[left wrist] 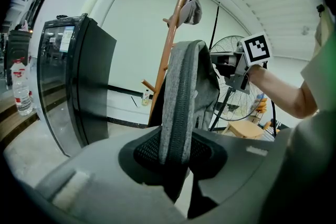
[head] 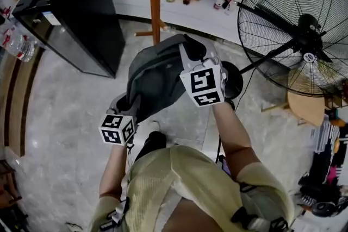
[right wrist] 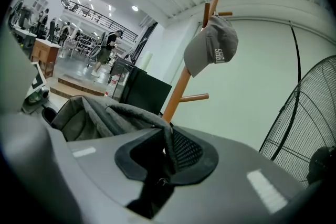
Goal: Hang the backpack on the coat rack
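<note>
I hold a grey backpack [head: 157,76] off the floor between both grippers, just in front of the orange wooden coat rack [head: 155,2]. My left gripper [head: 129,105] is shut on a padded grey shoulder strap [left wrist: 178,102], which runs upright between its jaws. My right gripper [head: 194,54] is shut on a thin grey strap [right wrist: 157,120] at the bag's top. In the right gripper view the rack's pole [right wrist: 181,89] stands close ahead, with a bare peg [right wrist: 197,97] and a grey cap [right wrist: 210,50] hanging higher up. The left gripper view shows the same pole [left wrist: 170,44] behind the bag.
A black glass-door fridge [head: 76,19] stands left of the rack. A large black floor fan [head: 302,30] and a wooden stool [head: 307,106] are on the right. Bottles [head: 225,0] line the white ledge by the wall. My legs are below the bag.
</note>
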{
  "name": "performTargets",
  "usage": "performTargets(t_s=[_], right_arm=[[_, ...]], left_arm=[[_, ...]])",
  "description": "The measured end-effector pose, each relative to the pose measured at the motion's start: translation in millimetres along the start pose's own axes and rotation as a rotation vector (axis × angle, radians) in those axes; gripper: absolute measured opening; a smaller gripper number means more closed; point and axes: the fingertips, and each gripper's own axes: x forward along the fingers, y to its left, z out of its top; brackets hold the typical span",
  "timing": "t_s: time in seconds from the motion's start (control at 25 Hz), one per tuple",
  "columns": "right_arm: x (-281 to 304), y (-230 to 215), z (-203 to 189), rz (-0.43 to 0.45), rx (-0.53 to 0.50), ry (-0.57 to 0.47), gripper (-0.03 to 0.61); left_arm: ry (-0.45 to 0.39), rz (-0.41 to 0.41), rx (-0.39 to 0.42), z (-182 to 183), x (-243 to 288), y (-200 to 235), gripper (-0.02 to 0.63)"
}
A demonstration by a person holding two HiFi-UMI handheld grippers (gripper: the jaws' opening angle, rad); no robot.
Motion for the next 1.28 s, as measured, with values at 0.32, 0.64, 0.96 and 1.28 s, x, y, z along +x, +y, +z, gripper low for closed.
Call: performTargets(t_s=[0.32, 0.64, 0.96, 1.28], right_arm=[[28.6, -9.7, -4.2, -0.011, -0.017, 0.037, 0.052], [46.8, -13.0, -4.4, -0.015, -0.028, 0.062, 0.052], [57.4, -18.1, -2.1, -0.008, -0.087, 0.093, 0.051], [61.3, -16.0, -3.2, 0.013, -0.109, 0.11, 0.049]], left_arm=[[0.01, -0.021, 0.001, 12.6, 19.0, 17.6, 0.083], [0.027, -0.045, -0.006, 20.4, 28.1, 30.5, 0.083], [0.046, -0.078, -0.003, 31.6, 32.5, 40.0, 0.083], [0.057, -0.116, -0.015, 32.2, 34.1, 45.2, 0.083]])
